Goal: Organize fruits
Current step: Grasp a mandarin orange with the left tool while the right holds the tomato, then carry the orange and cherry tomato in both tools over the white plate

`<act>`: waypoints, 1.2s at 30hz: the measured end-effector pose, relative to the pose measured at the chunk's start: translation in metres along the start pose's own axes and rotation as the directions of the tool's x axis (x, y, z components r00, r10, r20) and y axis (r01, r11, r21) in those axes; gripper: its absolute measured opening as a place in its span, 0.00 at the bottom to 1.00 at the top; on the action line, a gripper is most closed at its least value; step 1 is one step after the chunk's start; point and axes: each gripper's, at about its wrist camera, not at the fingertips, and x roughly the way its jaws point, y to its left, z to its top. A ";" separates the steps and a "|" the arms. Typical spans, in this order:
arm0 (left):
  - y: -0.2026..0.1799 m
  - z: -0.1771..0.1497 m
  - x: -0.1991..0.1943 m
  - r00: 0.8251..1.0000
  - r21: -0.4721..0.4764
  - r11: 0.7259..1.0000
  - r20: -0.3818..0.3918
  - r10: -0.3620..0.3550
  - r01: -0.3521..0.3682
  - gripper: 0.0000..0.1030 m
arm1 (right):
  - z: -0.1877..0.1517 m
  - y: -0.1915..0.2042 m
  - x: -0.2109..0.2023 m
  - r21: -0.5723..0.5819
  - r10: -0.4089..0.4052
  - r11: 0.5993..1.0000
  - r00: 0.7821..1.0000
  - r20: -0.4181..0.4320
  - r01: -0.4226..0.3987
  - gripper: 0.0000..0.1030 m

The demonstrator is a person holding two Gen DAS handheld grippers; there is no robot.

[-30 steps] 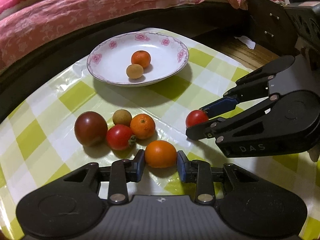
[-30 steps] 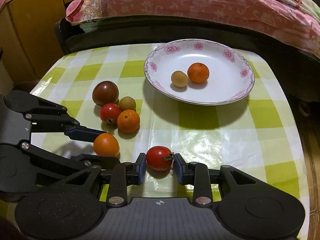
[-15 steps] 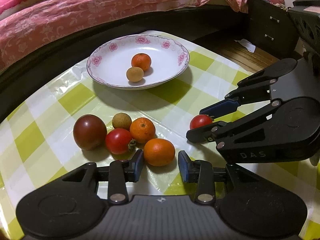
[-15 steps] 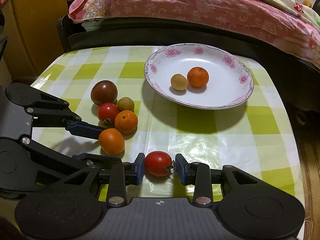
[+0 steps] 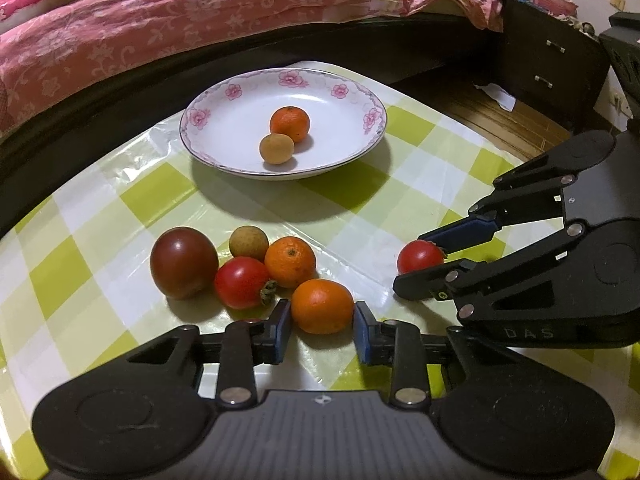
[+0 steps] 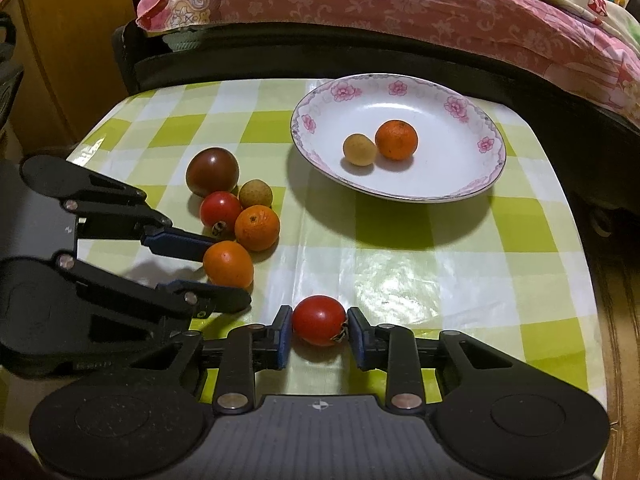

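Hidden: the left gripper [image 5: 322, 320] and right gripper [image 6: 319, 330] bodies fill the bottom of their own views and cover the cloth beneath; the bed frame's dark edge cuts off the far table rim; whether either pair of pads actually presses its fruit cannot be told for sure.
Dark tomato [image 5: 184, 262]: glossy, maroon-brown, round, leftmost of the loose cluster on the checked tablecloth [image 5: 100, 208], a shiny green-and-white plastic sheet.
Red tomato [image 5: 242, 282]: smooth, with a dried calyx, touching the dark tomato.
Longan [image 5: 249, 242]: small, dull tan, rough-skinned, behind the red tomato.
Mandarin [image 5: 290, 262]: dimpled orange peel, in the cluster.
Left jaws: spread around a second mandarin [image 5: 322, 306], which sits on the cloth between the blue pads; the right pad looks to touch it, the left shows a slight gap.
Plate [image 5: 224, 92]: white glazed china with pink flowers on the rim, holding a tan longan [image 5: 277, 149] touching a small mandarin [image 5: 290, 124].
Right jaws: closed in on a small red tomato [image 6: 319, 320], both pads at its sides, fruit resting on the cloth.
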 end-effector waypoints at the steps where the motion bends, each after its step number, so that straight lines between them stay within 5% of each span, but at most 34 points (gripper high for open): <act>1: 0.000 0.000 0.000 1.000 0.005 1.000 0.001 0.002 -0.002 0.38 | 0.000 0.000 0.000 -0.005 -0.003 1.000 1.000 -0.002 0.003 0.25; 10: 0.006 0.002 0.000 1.000 -0.033 0.999 -0.001 0.019 -0.019 0.38 | 0.004 0.005 0.005 -0.013 -0.032 0.999 0.999 -0.007 0.032 0.25; 20: 0.005 0.011 -0.005 0.993 -0.130 0.984 -0.023 0.120 -0.122 0.37 | 0.005 0.001 -0.001 0.053 -0.020 0.998 1.000 -0.005 0.020 0.25; 36: 0.000 0.046 -0.017 0.973 -0.099 0.969 0.015 0.229 -0.227 0.37 | 0.030 -0.008 -0.016 0.114 -0.044 0.993 0.996 0.077 0.035 0.25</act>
